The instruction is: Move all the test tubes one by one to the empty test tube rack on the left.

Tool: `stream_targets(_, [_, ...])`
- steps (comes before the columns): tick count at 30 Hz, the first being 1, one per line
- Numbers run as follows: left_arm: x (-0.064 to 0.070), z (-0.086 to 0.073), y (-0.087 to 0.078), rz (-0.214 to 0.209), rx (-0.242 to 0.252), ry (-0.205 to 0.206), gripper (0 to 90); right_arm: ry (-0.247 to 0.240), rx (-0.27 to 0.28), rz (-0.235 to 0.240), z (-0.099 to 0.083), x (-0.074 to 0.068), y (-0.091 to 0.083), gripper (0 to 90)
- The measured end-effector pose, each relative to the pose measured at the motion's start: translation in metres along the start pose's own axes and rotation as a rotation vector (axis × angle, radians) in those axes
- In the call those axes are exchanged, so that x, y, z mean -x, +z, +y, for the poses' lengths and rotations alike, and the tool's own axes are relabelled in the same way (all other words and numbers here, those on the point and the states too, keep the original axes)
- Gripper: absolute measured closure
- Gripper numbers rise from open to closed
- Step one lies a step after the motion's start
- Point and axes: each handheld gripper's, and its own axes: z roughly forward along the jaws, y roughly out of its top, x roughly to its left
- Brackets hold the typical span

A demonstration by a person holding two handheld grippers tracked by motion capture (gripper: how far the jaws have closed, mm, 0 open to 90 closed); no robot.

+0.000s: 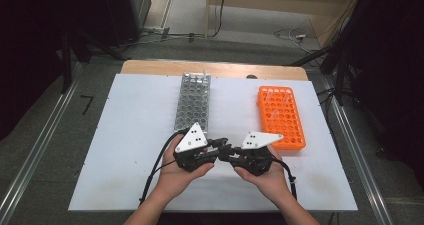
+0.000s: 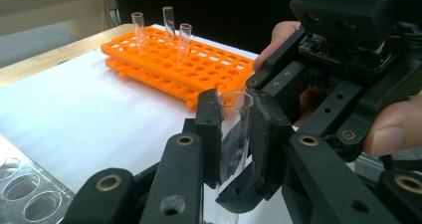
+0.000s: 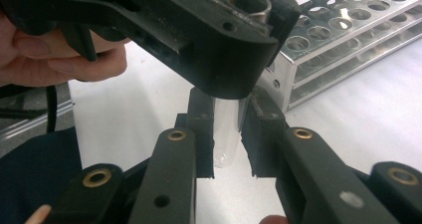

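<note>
Nearest the camera in the high view, the person's two hands meet at the table's front edge. The left gripper is clenched on the upper part of a clear test tube, near its open mouth. The right gripper has its jaws around the tube's lower end, with slim gaps showing beside the glass, so whether it is already gripping I cannot tell (a handover seems to be in progress). Moving rightward, the metal rack stands at the middle of the white table, and the orange rack to the right holds three tubes at its far end. So three look placed; this one is not yet racked. The faint print on the glass is unreadable.
</note>
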Motion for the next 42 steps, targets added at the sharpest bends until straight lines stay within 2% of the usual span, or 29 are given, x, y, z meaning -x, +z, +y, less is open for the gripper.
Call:
stream_targets(1, [-0.001, 0.000, -0.001, 0.001, 0.002, -0.003, 76.2, -0.002, 0.002, 0.000, 0.000, 0.000, 0.000, 68.6])
stream_targets(2, [-0.002, 0.000, -0.001, 0.000, 0.006, -0.012, 76.2, -0.008, 0.005, -0.003, -0.001, 0.000, 0.000, 60.0])
stream_targets(3, [-0.003, 0.000, -0.002, -0.002, 0.011, -0.021, 76.2, -0.008, 0.005, -0.003, -0.001, 0.000, 0.000, 60.0])
stream_targets(6, [-0.006, 0.000, -0.004, 0.008, 0.021, -0.038, 76.2, -0.023, 0.011, -0.012, -0.003, 0.000, -0.002, 49.4])
stream_targets(8, [-0.008, 0.001, -0.005, 0.010, 0.029, -0.046, 76.3, -0.013, 0.014, 0.000, -0.005, 0.002, -0.005, 42.2])
stream_targets(13, [-0.013, 0.002, -0.007, 0.015, 0.035, -0.057, 76.3, 0.014, 0.045, -0.024, -0.008, 0.009, -0.016, 23.7])
stream_targets(23, [-0.025, 0.008, -0.011, 0.049, 0.050, -0.075, 76.2, 0.041, 0.086, -0.066, -0.030, 0.025, -0.050, 1.5])
stream_targets(33, [-0.040, 0.016, -0.006, 0.068, 0.059, -0.097, 76.2, 0.090, 0.116, -0.127, -0.053, 0.042, -0.090, 0.0])
stream_targets(42, [-0.057, 0.026, 0.003, 0.092, 0.066, -0.104, 76.2, 0.126, 0.105, -0.182, -0.077, 0.047, -0.113, 0.0])
